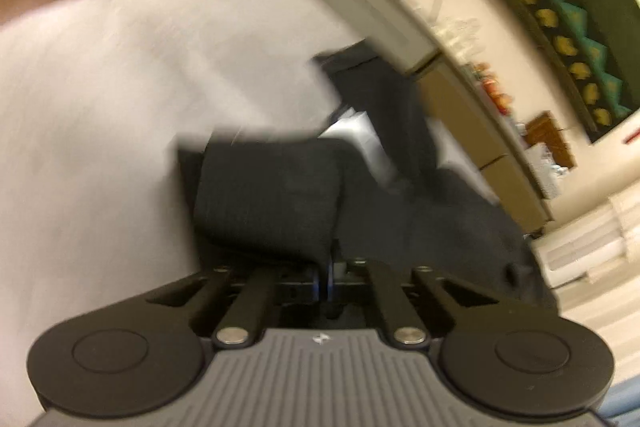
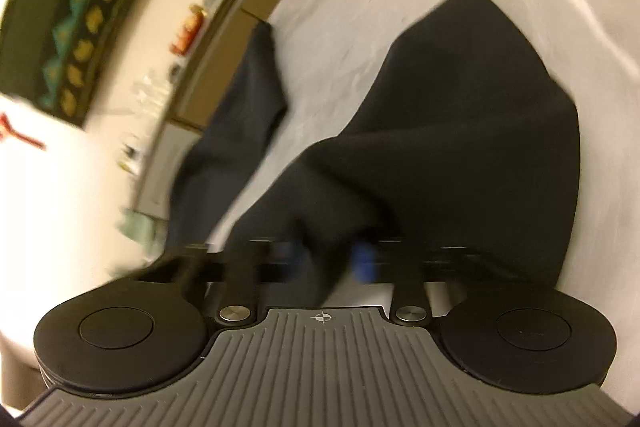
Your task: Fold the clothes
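Both frames are pretty blurry. The left gripper (image 1: 325, 277) is pinched fully together, and a fold of the dark garment (image 1: 272, 199) is clamped right at its blue fingertips (image 1: 318, 277), spreading forward from there over the white table (image 1: 100, 107). The right gripper (image 2: 332, 259) is also closed, with black fabric bunched between and beyond its fingers.
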Demonstrator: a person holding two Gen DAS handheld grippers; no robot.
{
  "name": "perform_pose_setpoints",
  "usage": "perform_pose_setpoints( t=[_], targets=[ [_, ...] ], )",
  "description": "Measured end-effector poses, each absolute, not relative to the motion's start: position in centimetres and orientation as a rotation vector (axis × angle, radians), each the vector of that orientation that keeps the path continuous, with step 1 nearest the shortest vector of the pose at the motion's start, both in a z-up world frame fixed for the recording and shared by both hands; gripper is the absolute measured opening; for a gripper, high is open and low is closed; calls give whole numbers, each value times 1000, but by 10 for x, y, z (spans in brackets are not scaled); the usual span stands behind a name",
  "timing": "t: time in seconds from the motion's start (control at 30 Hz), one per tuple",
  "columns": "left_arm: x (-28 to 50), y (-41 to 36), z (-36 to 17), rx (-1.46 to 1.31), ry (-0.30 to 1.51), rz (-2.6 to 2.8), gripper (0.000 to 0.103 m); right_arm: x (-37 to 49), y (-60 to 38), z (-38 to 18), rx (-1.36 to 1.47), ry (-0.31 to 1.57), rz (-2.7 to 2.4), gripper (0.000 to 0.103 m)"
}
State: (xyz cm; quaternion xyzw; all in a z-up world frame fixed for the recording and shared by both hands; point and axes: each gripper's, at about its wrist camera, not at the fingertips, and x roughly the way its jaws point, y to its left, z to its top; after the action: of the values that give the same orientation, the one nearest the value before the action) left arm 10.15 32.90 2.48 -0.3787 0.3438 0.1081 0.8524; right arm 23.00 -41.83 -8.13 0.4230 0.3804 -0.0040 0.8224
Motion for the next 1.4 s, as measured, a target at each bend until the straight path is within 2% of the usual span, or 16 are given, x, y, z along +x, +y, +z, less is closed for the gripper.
perform_pose_setpoints(
  t=[0.13, 0.23, 0.3, 0.4, 0.53, 0.63, 0.7, 0.83, 0.9, 1.03, 1.1, 1.17, 1.2, 1.27, 1.4],
  targets=[
    [139, 351, 105, -788, 556, 169, 3, 233, -444, -6, 799, 572, -23, 0],
    [113, 359, 162, -780, 405, 93, 3, 201, -460, 60, 758, 397, 41, 0],
    [85, 364, 183, -759, 344, 67, 3, 176, -467, 86, 712, 365, 69, 0],
    [36, 375, 140, -800, 478, 111, 3, 138, -475, 66, 692, 451, 72, 0],
    [3, 389, 46, -934, 764, 275, 3, 131, -480, -13, 779, 726, -10, 0],
    [-2, 387, 11, -968, 826, 341, 3, 129, -480, -29, 785, 794, 2, 1],
    [0, 385, 12, -935, 812, 354, 3, 125, -481, -33, 787, 814, 7, 9],
    [-1, 384, 10, -900, 809, 372, 5, 124, -478, -32, 757, 808, -58, 13],
    [-5, 387, 3, -902, 820, 379, 7, 131, -477, -30, 679, 801, -130, 29],
    [-13, 375, 11, -832, 748, 390, 12, 125, -460, -5, 414, 686, -239, 31],
    [-20, 362, 28, -745, 671, 418, 17, 129, -445, 2, 324, 645, -204, 39],
    [-28, 350, 44, -660, 578, 475, 19, 145, -430, -2, 268, 684, -133, 37],
    [-31, 346, 50, -633, 546, 492, 25, 153, -424, -6, 243, 709, -111, 37],
    [-36, 338, 61, -579, 482, 524, 28, 167, -414, -15, 191, 757, -83, 37],
    [-33, 341, 58, -622, 519, 493, 28, 174, -416, -30, 166, 856, -69, 36]
  ],
)
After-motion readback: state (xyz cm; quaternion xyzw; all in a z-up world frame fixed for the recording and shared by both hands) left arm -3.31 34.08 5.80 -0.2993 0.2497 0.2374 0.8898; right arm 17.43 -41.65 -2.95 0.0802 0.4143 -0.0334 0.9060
